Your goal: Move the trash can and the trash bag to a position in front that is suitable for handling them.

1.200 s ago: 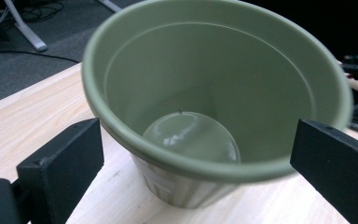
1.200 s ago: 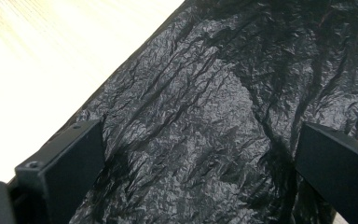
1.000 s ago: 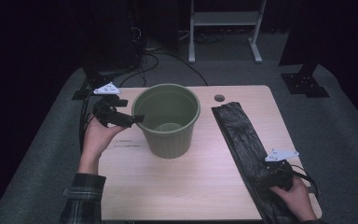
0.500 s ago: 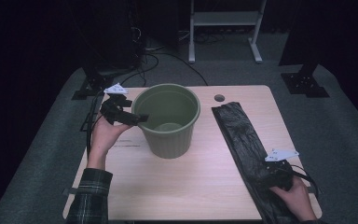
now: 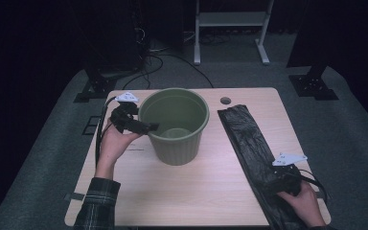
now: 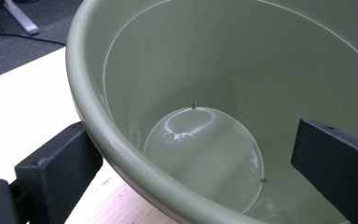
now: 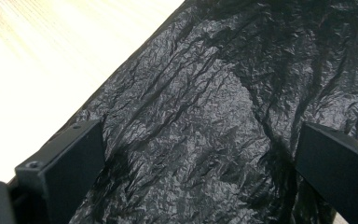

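Note:
A green plastic bucket [image 5: 175, 125] stands upright and empty in the middle of the wooden table [image 5: 201, 191]. My left gripper [image 5: 143, 127] is at its left rim and open. In the left gripper view the left gripper [image 6: 191, 140] straddles the bucket's rim [image 6: 98, 140], with one jaw outside the wall and the other inside the bucket [image 6: 205, 93]. A flat, crumpled black plastic bag [image 5: 249, 143] lies along the table's right side. My right gripper [image 5: 283, 176] hovers low over its near end, open, and the bag [image 7: 205, 102] spans the gap between the jaws of the right gripper [image 7: 196, 140].
A round cable hole [image 5: 225, 100] sits in the table near its far edge, between bucket and bag. Cables [image 5: 100, 139] trail off the table's left edge. A white stand [image 5: 230, 28] and dark equipment stand on the floor beyond.
My left gripper has moved right to the bucket, and its jaws now straddle the left rim. The right gripper and the bag have stayed put.

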A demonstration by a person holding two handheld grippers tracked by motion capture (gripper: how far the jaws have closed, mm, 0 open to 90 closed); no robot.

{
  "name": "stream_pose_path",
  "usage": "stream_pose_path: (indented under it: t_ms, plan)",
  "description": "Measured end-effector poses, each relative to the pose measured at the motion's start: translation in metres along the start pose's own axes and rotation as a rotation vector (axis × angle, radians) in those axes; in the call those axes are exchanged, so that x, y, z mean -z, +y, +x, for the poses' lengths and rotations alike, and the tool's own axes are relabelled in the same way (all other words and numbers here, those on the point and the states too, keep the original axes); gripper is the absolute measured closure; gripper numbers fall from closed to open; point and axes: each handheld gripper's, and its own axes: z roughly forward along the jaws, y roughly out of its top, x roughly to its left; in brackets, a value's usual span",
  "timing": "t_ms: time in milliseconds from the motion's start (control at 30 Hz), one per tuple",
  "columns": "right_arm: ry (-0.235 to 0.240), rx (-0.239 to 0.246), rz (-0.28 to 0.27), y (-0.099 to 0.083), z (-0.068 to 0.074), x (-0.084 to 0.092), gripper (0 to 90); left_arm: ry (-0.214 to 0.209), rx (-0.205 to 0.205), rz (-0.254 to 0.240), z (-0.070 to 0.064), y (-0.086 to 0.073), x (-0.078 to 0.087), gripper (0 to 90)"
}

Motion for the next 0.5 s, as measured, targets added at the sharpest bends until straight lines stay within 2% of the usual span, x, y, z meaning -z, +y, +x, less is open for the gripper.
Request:
stream_pose_path:
  t_ms: [233, 300, 500]
  plan:
    - [0.000, 0.000, 0.000, 0.000, 0.000, 0.000, 0.5, -0.031, -0.023, 0.001, -0.016, 0.001, -0.003, 0.4]
    - [0.000, 0.000, 0.000, 0.000, 0.000, 0.000, 0.5, -0.063, -0.027, 0.003, -0.025, 0.002, -0.005, 0.5]
    - [0.000, 0.000, 0.000, 0.000, 0.000, 0.000, 0.5, -0.088, -0.041, 0.002, -0.038, 0.002, -0.008, 0.5]
